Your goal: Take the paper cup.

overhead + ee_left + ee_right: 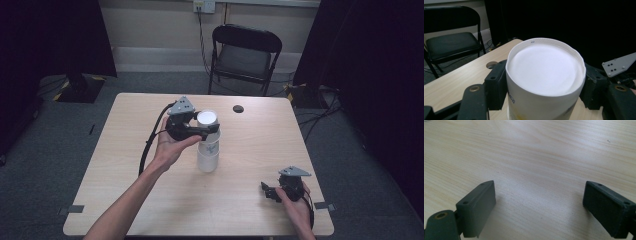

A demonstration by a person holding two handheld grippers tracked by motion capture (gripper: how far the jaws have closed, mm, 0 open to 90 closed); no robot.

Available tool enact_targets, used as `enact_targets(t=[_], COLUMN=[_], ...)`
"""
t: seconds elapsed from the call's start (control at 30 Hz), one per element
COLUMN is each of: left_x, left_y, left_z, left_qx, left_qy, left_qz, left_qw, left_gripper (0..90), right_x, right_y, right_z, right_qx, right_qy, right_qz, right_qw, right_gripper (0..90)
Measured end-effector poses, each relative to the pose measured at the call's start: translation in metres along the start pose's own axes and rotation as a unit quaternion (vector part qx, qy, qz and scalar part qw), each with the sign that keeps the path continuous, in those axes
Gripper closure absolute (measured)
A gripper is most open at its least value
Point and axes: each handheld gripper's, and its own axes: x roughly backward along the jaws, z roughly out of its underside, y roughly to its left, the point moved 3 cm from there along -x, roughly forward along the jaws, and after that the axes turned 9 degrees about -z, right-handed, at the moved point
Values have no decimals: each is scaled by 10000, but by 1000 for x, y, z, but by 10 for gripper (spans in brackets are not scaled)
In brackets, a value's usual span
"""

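**Left gripper clamps upper paper cup; right gripper rests wide open**

The left gripper (207,128) holds a white paper cup (207,121) between its jaws, one black pad pressed to each side of the cup wall just under the rim. In the left gripper view that cup (545,75) sits directly ahead of the camera, its white top facing up and faint printing showing low on its side. Straight below the held cup stands a second white cup (208,156) on the bench (150,200); the upper one seems to sit in or on it, though whether they touch cannot be told. The person's left hand (170,145) wraps the gripper body from behind, its cable looping away toward the forearm.

The right gripper (267,192) lies low over the bench, well off to the side of the cups and nearer the person, held by the right hand (295,197). Its jaws stand wide apart with only bare wood grain (536,170) between and ahead of them.

Beyond the left gripper, a round dark hole (238,108) marks the bench, and a black folding chair (245,55) stands past the far edge.
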Motion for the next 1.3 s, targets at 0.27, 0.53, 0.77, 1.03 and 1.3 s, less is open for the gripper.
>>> enact_targets(t=[0.27, 0.53, 0.77, 1.03, 1.3], left_x=[11, 26, 40, 50, 61], left_y=[4, 9, 12, 16, 20], left_z=[-5, -9, -8, 3, 13], left_qx=[38, 68, 60, 102, 213], left_qy=[-113, -166, -238, -154, -94], left_qz=[1, -63, -68, -174, -227], left_qw=[9999, 9998, 9997, 9997, 9995], left_gripper=[346, 346, 346, 347, 347], right_x=[0, 0, 0, 0, 0], right_y=[0, 0, 0, 0, 0], right_z=[0, 0, 0, 0, 0], right_qx=[0, 0, 0, 1, 1], right_qy=[-1, 0, 0, 0, -1], right_qz=[4, 0, 4, 6, 5], right_qw=[10000, 10000, 10000, 10000, 10000], right_gripper=[106, 106, 106, 106, 106])
